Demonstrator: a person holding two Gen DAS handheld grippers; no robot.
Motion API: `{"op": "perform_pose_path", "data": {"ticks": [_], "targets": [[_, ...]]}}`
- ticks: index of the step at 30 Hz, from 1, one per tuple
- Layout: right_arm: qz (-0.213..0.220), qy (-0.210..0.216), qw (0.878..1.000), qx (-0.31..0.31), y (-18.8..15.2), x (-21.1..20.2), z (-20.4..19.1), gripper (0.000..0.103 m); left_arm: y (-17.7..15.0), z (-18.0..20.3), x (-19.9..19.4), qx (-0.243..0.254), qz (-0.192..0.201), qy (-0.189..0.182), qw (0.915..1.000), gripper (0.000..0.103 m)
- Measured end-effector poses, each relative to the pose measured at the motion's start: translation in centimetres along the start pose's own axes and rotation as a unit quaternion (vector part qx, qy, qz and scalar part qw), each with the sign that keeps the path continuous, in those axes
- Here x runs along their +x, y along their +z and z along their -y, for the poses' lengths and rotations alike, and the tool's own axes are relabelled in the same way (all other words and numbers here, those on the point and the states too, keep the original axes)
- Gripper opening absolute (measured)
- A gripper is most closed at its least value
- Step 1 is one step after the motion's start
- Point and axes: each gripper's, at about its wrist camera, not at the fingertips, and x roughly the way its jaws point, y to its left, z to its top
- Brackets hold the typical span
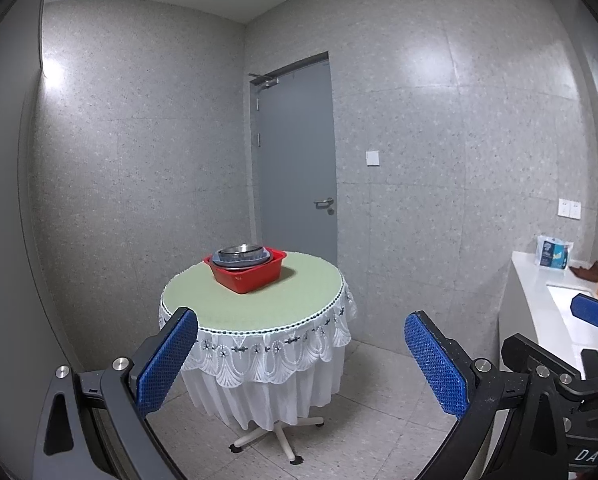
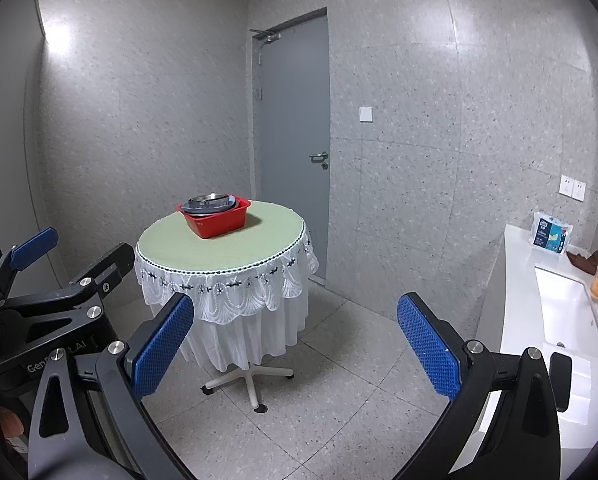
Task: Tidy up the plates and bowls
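A red plastic tub [image 1: 247,275] stands on a round table [image 1: 299,292] with a green top and white lace cloth. In the tub lie stacked dishes, with a metal bowl [image 1: 241,251] on top of grey plates. The same tub [image 2: 217,218] and bowl [image 2: 209,200] show in the right wrist view. My left gripper [image 1: 301,320] is open and empty, well short of the table. My right gripper [image 2: 295,310] is open and empty, also away from the table. The left gripper shows at the left edge of the right wrist view [image 2: 35,246].
A white counter [image 2: 519,300] with a sink [image 2: 567,308] runs along the right wall; a tissue pack [image 2: 552,236], a brown cloth and an orange bottle sit on it. A shut grey door [image 2: 293,140] is behind the table. The table stands on a wheeled star base [image 2: 251,380].
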Motion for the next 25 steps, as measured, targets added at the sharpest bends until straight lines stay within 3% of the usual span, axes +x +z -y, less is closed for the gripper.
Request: {"op": "perform_pose_path", "data": {"ticks": [25], "targets": [[-0.017,-0.005,1.0,0.012,1.4,0.4,-1.9,0.103,2.4,-2.7,0.2,0.006,-0.01,-0.002,0.9999,0.102]]}}
